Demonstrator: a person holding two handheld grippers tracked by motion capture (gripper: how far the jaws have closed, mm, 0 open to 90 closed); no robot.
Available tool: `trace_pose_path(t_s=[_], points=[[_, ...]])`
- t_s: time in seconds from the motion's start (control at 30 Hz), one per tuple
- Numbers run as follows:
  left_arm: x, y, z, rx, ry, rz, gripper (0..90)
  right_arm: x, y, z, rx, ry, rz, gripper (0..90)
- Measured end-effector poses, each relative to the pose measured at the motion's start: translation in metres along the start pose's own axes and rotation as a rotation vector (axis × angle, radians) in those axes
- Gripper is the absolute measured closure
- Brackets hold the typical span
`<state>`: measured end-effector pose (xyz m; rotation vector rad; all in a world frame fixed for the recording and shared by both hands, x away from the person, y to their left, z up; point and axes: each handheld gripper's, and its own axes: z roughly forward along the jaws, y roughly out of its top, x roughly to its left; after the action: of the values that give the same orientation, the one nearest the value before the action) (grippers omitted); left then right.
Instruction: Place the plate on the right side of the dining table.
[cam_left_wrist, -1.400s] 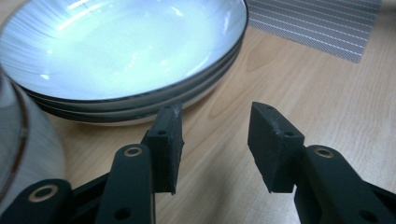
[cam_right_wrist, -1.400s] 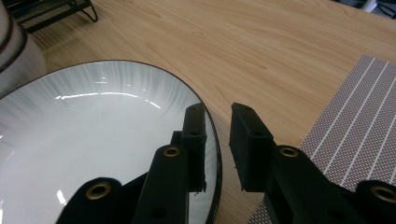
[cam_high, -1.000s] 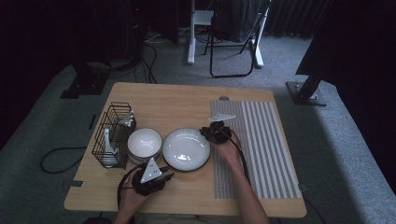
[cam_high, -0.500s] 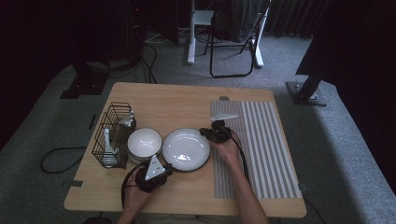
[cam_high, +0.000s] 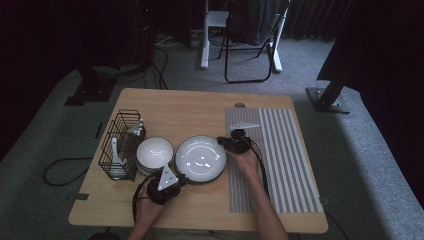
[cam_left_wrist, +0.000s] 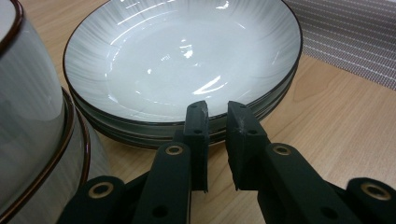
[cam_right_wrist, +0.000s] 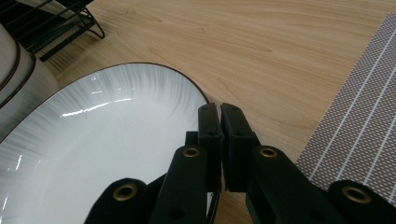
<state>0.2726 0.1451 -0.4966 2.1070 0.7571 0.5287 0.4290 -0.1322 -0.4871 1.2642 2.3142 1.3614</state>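
A pale wooden surface carries a grey striped mat along its right side, with a black wire rack standing near the left edge. At the centre sits a stack of white plates with dark rims, its right edge just beside the mat; touching or nearly touching its left side is a stack of white bowls, which stands between the plates and the rack.

The right gripper meets the top plate at its right rim, the jaws pinched closed on that rim with the thin edge running in between them, as the right gripper view shows. The left gripper sits at the near-left edge of the stack; its jaws have just been closing and stand with a narrow gap, the tips set against the rim of the top plate, though whether the pads press on it cannot be made out.
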Motion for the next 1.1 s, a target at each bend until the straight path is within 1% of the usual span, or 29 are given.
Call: trace_pose_path(t_s=[0.1, 0.17, 0.27, 0.33, 0.37, 0.4, 0.43, 0.5, 0.57, 0.6, 0.63, 0.67, 0.7, 0.77, 0.83, 0.87, 0.97, 1.1], points=[[0.001, 0.0, 0.0, -0.002, -0.001, -0.002, 80.3, -0.001, 0.0, 0.0, 0.0, 0.006, 0.004, 87.8], [0.001, -0.001, 0.0, -0.005, 0.0, -0.009, 80.5, -0.002, 0.0, 0.002, 0.004, 0.012, 0.012, 86.0], [0.001, -0.001, 0.0, -0.006, 0.004, -0.01, 80.6, -0.001, 0.0, 0.007, 0.033, 0.01, 0.004, 83.2], [0.001, -0.001, 0.0, -0.007, 0.005, -0.011, 80.7, -0.001, -0.001, 0.008, 0.04, 0.013, 0.001, 83.9], [0.001, -0.001, 0.0, -0.01, 0.012, -0.013, 80.2, 0.002, 0.0, 0.008, 0.039, -0.003, -0.016, 85.2], [0.0, -0.001, 0.0, -0.021, 0.011, -0.027, 79.1, 0.002, 0.0, 0.007, 0.039, -0.005, -0.016, 85.4], [-0.001, 0.0, 0.0, -0.028, 0.019, -0.03, 78.0, 0.002, -0.001, 0.006, 0.04, -0.005, -0.019, 85.6], [-0.003, 0.001, 0.0, -0.034, 0.039, -0.022, 76.2, 0.001, -0.002, 0.003, 0.039, 0.002, -0.011, 86.1], [-0.003, 0.001, 0.001, -0.036, 0.045, -0.023, 75.2, 0.0, -0.003, 0.002, 0.034, 0.004, -0.01, 86.4], [-0.004, 0.001, 0.004, -0.044, 0.056, -0.035, 73.6, -0.001, -0.003, -0.003, 0.025, 0.006, -0.002, 86.8], [-0.004, 0.001, 0.004, -0.044, 0.056, -0.035, 72.6, -0.001, -0.003, -0.003, 0.025, 0.006, -0.002, 86.8], [-0.005, 0.001, 0.006, -0.046, 0.069, -0.04, 71.7, -0.002, -0.003, -0.007, 0.019, -0.003, -0.005, 87.0], [-0.005, 0.001, 0.006, -0.046, 0.069, -0.04, 70.9, -0.002, -0.003, -0.007, 0.019, -0.003, -0.005, 87.0], [-0.005, 0.0, 0.007, -0.049, 0.083, -0.044, 70.5, -0.002, -0.002, -0.011, 0.016, -0.008, -0.004, 87.2], [-0.004, 0.001, 0.009, -0.049, 0.083, -0.05, 69.1, -0.003, -0.001, -0.016, 0.008, -0.018, -0.009, 87.4], [-0.004, 0.001, 0.01, -0.061, 0.075, -0.055, 68.6, -0.004, 0.0, -0.018, 0.007, -0.023, -0.013, 87.4], [-0.005, 0.002, 0.013, -0.068, 0.073, -0.049, 68.4, -0.004, 0.001, -0.02, 0.013, -0.029, -0.017, 87.4], [-0.005, 0.003, 0.016, -0.064, 0.08, -0.049, 68.4, -0.004, 0.002, -0.024, 0.007, -0.044, -0.014, 87.4]])
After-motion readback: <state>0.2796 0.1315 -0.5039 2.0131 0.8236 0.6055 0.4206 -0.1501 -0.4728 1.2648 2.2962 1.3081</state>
